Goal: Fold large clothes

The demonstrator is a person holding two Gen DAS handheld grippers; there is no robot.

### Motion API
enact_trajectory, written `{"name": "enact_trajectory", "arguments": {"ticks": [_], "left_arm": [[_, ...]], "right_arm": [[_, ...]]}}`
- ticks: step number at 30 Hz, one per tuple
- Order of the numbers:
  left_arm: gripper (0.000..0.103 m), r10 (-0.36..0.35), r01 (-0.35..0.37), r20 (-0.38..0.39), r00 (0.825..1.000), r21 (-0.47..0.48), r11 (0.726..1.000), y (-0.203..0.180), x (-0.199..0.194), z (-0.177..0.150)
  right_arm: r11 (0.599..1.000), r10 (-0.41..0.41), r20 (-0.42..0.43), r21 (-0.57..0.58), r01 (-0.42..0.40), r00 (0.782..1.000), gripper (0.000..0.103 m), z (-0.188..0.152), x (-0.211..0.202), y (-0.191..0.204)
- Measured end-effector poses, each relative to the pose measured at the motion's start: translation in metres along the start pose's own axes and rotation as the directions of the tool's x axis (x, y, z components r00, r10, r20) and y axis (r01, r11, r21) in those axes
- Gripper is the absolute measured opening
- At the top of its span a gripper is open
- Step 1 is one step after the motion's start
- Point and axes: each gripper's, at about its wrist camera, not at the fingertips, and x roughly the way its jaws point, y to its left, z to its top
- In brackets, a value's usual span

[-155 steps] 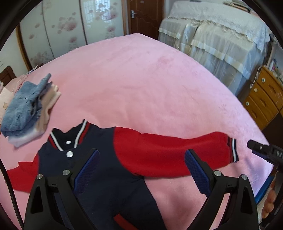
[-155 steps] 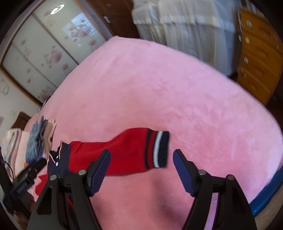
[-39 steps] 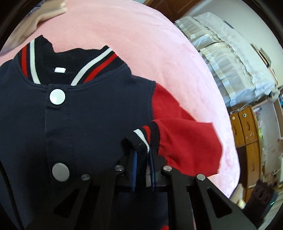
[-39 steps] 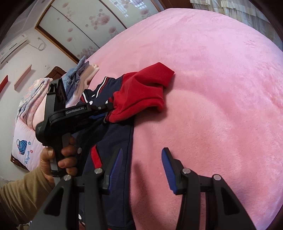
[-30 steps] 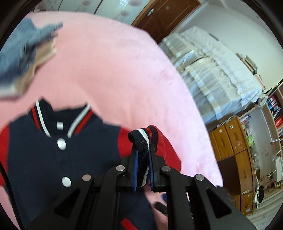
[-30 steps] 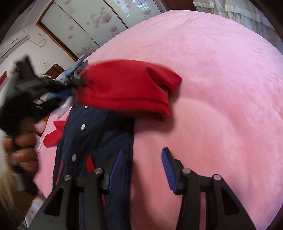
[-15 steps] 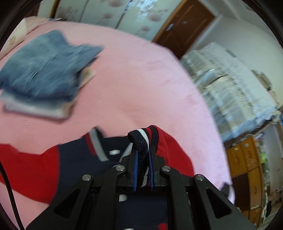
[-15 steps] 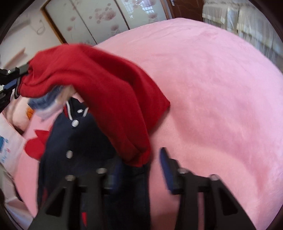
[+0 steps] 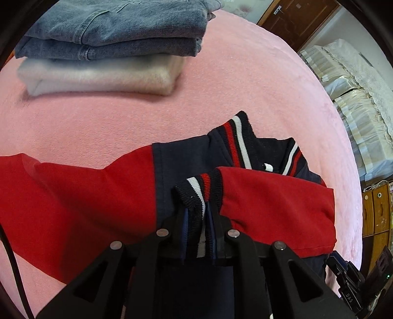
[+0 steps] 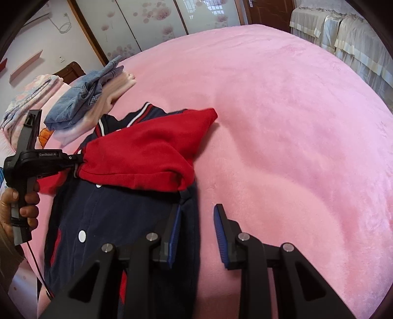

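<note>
Pink plush bedding (image 10: 282, 110) covered the bed on which the work took place, with floral wardrobe doors (image 10: 152, 22) and a brown door (image 9: 292, 19) behind it. The left tongs (image 9: 197, 220) were clamped narrow on the striped cuff (image 9: 196, 190) of the jacket's red sleeve (image 9: 275, 203), the knit band standing up between the blue pads. That sleeve was drawn across the navy front of the jacket (image 10: 118, 213), as the right wrist view showed, with its folded bulk lying over the chest just below the striped collar (image 9: 239, 142). A hand (image 10: 22, 208) gripped the handle of the left tool at the frame's left edge. The right tongs (image 10: 196, 233) stood partly apart, their jaws having just been closing; the jacket's right-hand navy edge lay between the pads, but whether they pressed on the cloth could not be told. The other red sleeve (image 9: 73, 203) lay stretched out flat on the bedding, away from the body of the garment. White snap buttons (image 10: 81, 236) ran down the front placket. Beyond the collar, well apart from the jacket, sat a stack of folded clothes: blue denim (image 9: 115, 32) on top of a pale fleecy garment (image 9: 98, 76). A wooden drawer chest (image 9: 375, 208) and a second, white-covered bed (image 9: 353, 81) stood past the far edge.
</note>
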Motion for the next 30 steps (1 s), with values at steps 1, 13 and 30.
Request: {"name": "enact_trajectory", "arguments": {"ticks": [1,13,30], "left_arm": [[0.012,0.002,-0.002,0.0,1.0,0.002,1.0,-0.002,-0.001,0.0],[0.012,-0.002,0.003,-0.019,1.0,0.067,0.998,-0.015,-0.01,-0.009],[0.047,0.137,-0.11,-0.001,0.991,0.591,0.799,-0.102,-0.05,-0.009]], "right_arm": [[1.0,-0.005,-0.001,-0.009,0.005,1.0,0.027,0.001,0.001,0.002],[0.994,-0.073,0.063,-0.072,0.077,0.995,0.013,0.004,0.009,0.018],[1.0,0.028,0.035,-0.01,-0.028,0.999,0.03,-0.01,-0.011,0.003]]}}
